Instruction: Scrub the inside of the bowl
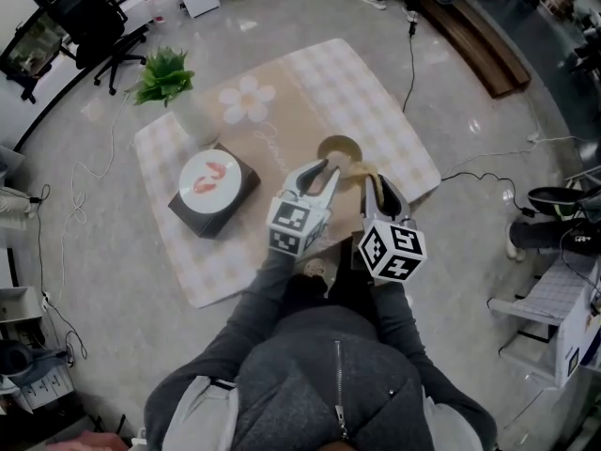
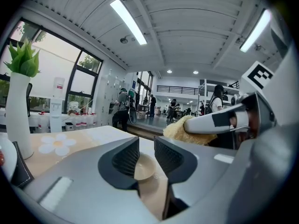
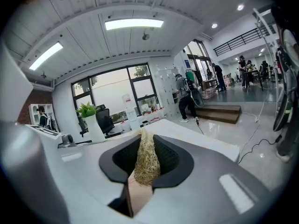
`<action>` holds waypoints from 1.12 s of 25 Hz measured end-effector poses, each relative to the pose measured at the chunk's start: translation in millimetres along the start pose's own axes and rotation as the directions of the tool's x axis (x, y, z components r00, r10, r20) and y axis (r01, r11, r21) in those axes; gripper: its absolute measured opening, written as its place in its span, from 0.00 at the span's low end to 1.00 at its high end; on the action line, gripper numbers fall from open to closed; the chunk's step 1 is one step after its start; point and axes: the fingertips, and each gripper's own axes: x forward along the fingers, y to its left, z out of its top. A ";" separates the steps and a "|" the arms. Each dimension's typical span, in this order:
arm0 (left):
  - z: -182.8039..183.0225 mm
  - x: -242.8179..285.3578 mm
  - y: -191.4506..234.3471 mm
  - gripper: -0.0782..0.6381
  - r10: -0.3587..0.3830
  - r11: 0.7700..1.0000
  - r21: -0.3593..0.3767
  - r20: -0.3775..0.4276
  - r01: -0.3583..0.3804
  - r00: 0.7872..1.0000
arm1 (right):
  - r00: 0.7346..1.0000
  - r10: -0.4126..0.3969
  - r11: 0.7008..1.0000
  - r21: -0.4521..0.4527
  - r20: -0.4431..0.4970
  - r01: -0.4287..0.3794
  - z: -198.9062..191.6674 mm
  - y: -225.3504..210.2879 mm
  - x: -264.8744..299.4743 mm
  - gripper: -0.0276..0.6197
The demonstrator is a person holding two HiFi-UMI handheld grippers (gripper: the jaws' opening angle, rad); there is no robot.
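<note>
A small tan bowl (image 1: 338, 147) sits on the checkered mat (image 1: 376, 111). My left gripper (image 1: 322, 169) hovers at the bowl's near rim. In the left gripper view its jaws (image 2: 146, 155) stand a narrow gap apart and the bowl (image 2: 144, 169) shows through that gap, with the pads not pressing on it. My right gripper (image 1: 371, 178) is just right of the bowl, shut on a yellow fibrous scrubber (image 3: 145, 162). The scrubber (image 1: 360, 169) pokes out toward the bowl's right edge. It also shows in the left gripper view, scrubber (image 2: 184, 129) clamped in the right jaws.
A black box with a white fish-print lid (image 1: 214, 188) sits left on the mat. A green plant in a white vase (image 1: 169, 83) stands behind it. Cables (image 1: 410, 64) trail over the floor; an office chair (image 1: 89, 17) is far left, a rack (image 1: 563, 308) at right.
</note>
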 end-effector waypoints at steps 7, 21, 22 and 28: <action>-10.1 20.7 2.2 0.41 -0.011 1.000 0.016 -0.051 0.012 0.999 | 0.999 0.026 1.000 -0.008 -0.027 -0.026 8.5 -11.0 18.7 0.15; -25.8 65.7 7.1 0.83 -0.040 0.999 0.001 -0.117 0.040 0.992 | 0.990 0.102 0.994 -0.025 -0.101 -0.105 18.1 -29.4 59.7 0.15; -28.7 68.6 6.4 0.85 -0.043 0.999 0.009 -0.130 0.044 0.991 | 0.989 0.108 0.994 -0.024 -0.105 -0.111 18.2 -29.9 62.0 0.15; -43.0 81.0 9.7 0.86 -0.029 0.999 0.033 -0.179 0.036 0.983 | 0.981 0.141 0.988 -0.037 -0.130 -0.147 17.0 -30.9 72.0 0.15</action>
